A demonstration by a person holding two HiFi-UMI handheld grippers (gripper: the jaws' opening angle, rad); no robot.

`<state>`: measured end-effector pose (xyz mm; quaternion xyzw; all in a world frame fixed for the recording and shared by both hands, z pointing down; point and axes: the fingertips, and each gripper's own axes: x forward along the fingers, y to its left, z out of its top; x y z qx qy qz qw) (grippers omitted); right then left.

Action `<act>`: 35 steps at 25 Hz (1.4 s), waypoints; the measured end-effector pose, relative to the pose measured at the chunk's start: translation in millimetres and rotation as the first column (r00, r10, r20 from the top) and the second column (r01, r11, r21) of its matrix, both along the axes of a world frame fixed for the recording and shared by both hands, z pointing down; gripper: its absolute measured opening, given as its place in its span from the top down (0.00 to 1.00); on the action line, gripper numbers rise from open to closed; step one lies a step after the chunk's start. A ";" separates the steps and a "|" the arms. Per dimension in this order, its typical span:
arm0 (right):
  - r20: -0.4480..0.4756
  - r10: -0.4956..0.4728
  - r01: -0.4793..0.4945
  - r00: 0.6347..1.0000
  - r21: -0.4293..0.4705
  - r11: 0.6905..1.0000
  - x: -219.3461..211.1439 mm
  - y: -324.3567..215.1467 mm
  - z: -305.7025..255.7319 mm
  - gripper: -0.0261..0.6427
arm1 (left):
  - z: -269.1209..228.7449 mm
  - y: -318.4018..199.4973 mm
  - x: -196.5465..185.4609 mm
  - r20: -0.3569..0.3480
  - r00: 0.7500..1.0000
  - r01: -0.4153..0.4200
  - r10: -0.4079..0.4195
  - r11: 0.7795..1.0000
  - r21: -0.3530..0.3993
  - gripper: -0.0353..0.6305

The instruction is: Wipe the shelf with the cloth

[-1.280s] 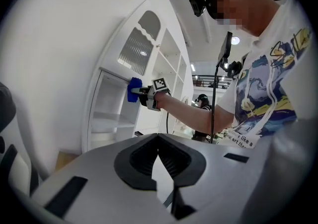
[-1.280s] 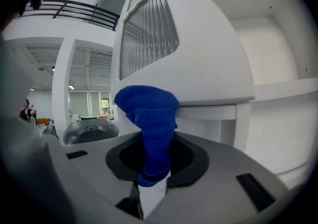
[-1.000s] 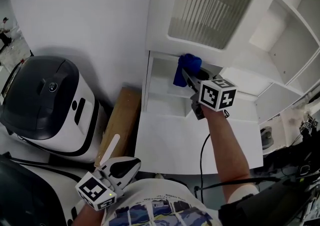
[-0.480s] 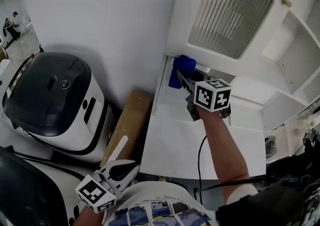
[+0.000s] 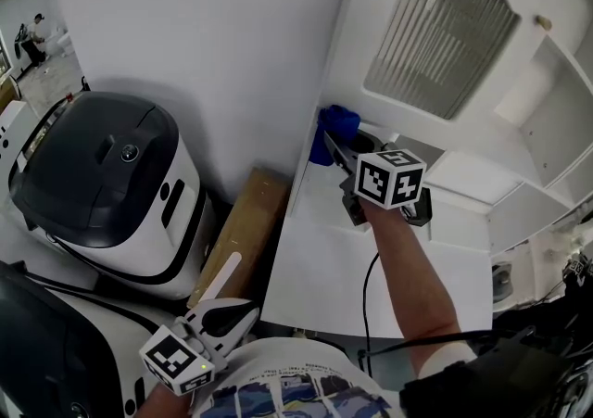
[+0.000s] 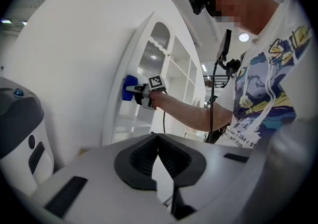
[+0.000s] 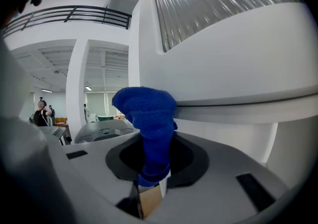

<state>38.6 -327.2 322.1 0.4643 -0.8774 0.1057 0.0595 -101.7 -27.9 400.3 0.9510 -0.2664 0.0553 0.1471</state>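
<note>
Two tongs checked: right tongs (image 5: 334, 144) clamp the cloth (image 5: 332, 124) at the shelf (image 5: 318, 192) corner; left tongs (image 5: 227, 268) closed, empty. Recommend flat, overlapping strokes.

**Lower centre:** the left gripper (image 6: 158, 141) is pointing into the scene, its jaws apparently meeting at the tips with nothing between them.

**Centre left:** the right gripper (image 6: 135, 88) is holding a blue cloth (image 6: 128, 94) at the front of the white shelf unit (image 6: 149, 54).

**Right:** the person's printed T-shirt (image 6: 263, 94) is filling the frame.

**Left edge:** a white appliance (image 6: 17, 133) is standing.
</note>
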 end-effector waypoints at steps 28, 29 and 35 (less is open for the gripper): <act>-0.192 0.227 -0.261 0.955 -0.178 0.949 85.9 -122.9 131.5 0.81 | 8.1 -4.3 35.5 0.033 0.999 0.029 -0.028 0.999 -0.027 0.93; -0.194 0.228 -0.263 0.954 -0.180 0.948 83.5 -130.0 133.6 0.81 | 9.2 -4.2 32.6 0.037 0.998 0.044 -0.042 0.999 -0.032 0.93; -0.182 0.227 -0.263 0.957 -0.208 0.942 67.2 -166.9 148.9 0.81 | 16.7 -4.3 15.3 0.050 0.992 0.123 -0.120 0.990 -0.068 0.93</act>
